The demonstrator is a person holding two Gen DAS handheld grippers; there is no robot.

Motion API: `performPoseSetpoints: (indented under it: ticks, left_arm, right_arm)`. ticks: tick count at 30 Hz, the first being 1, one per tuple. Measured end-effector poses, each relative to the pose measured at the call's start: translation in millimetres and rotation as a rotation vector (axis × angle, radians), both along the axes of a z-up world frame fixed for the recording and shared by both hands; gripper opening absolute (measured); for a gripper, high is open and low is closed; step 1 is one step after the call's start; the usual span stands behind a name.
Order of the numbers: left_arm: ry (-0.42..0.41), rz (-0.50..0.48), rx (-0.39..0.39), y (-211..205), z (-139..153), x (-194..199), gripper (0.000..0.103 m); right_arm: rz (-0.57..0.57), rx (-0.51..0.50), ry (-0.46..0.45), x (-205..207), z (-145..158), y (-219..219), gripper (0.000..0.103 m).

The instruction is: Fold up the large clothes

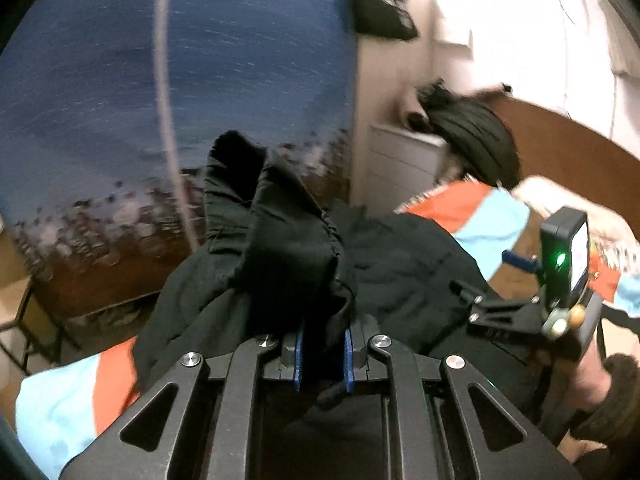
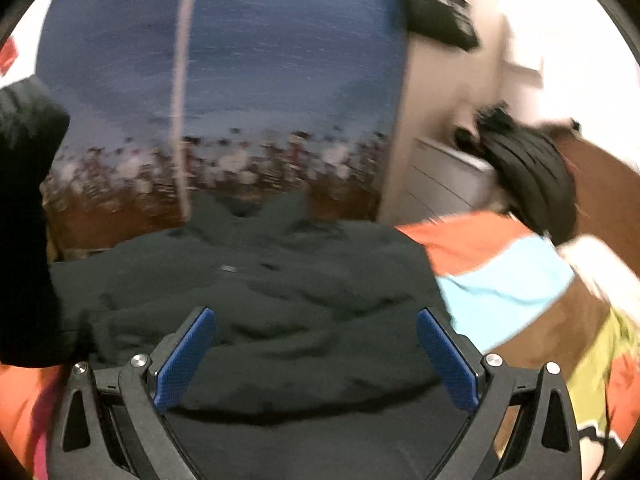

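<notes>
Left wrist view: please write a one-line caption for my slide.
Left gripper shut on a bunched black garment above a striped bedspread.

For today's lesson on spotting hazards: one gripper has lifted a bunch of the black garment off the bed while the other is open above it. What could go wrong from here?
1. The left gripper pinches only a small bunch of the black garment, so the cloth may slip out.
2. The right gripper is open and holds nothing; lifted from one side, the garment may bunch instead of folding flat.
3. The garment lies near the edge of the bed and could slide off.
</notes>
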State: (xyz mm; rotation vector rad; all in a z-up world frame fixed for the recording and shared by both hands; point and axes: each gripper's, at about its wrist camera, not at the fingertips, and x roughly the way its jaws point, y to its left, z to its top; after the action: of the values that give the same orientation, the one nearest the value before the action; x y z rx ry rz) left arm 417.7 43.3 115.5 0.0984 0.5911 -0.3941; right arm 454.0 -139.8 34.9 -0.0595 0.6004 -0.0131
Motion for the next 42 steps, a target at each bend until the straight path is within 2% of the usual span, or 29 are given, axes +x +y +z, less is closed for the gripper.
performPoseSetpoints:
  ticks: [4, 8, 16, 18, 21, 23, 25, 27, 30, 31, 33, 36, 38, 39, 40, 41, 42]
  left_arm:
    - [0.073, -0.056, 0.033, -44, -35, 24, 0.012]
    - [0.106, -0.092, 0.082, -71, -68, 30, 0.012]
    - [0.165, -0.172, 0.141, -109, -117, 41, 0.013]
    - [0.176, -0.192, 0.152, -114, -126, 42, 0.018]
    - [0.178, -0.239, 0.145, -119, -134, 40, 0.039]
    - [0.157, -0.266, 0.122, -117, -134, 35, 0.06]
    - [0.147, -0.304, 0.082, -113, -130, 32, 0.071]
    - [0.151, -0.324, 0.045, -107, -122, 30, 0.073]
    - [0.178, -0.344, -0.06, -85, -108, 24, 0.073]
    - [0.177, -0.337, -0.096, -73, -103, 21, 0.074]
    - [0.175, -0.299, -0.12, -52, -95, 17, 0.077]
    - [0.173, -0.207, -0.136, -12, -91, 12, 0.079]
    - [0.169, -0.145, -0.121, 12, -91, 12, 0.079]
    - [0.169, -0.105, -0.114, 28, -93, 12, 0.079]
    - [0.175, -0.061, -0.115, 44, -95, 13, 0.079]
    - [0.183, -0.034, -0.12, 56, -96, 15, 0.079]
    - [0.197, 0.007, -0.128, 73, -99, 16, 0.079]
  right_arm:
    - [-0.1, 0.073, 0.038, -3, -12, -53, 0.102]
    - [-0.158, 0.108, 0.065, -11, -29, -89, 0.102]
    - [-0.156, 0.118, 0.115, -16, -59, -108, 0.102]
    - [-0.149, 0.117, 0.126, -14, -64, -108, 0.102]
    - [-0.143, 0.119, 0.136, -11, -69, -109, 0.102]
    - [-0.136, 0.128, 0.135, -9, -69, -109, 0.102]
    - [-0.129, 0.147, 0.135, -6, -68, -110, 0.102]
    - [-0.12, 0.184, 0.131, -4, -66, -110, 0.102]
    - [-0.054, 0.325, 0.106, -2, -62, -109, 0.102]
    - [-0.023, 0.37, 0.108, 0, -62, -106, 0.102]
    - [0.051, 0.437, 0.124, 6, -64, -96, 0.102]
    - [0.162, 0.429, 0.161, 18, -70, -68, 0.102]
    - [0.183, 0.42, 0.206, 27, -79, -52, 0.101]
    - [0.183, 0.428, 0.222, 30, -84, -47, 0.094]
    - [0.169, 0.44, 0.248, 35, -91, -41, 0.079]
    - [0.137, 0.454, 0.275, 39, -98, -39, 0.07]
    - [0.116, 0.471, 0.291, 41, -103, -39, 0.055]
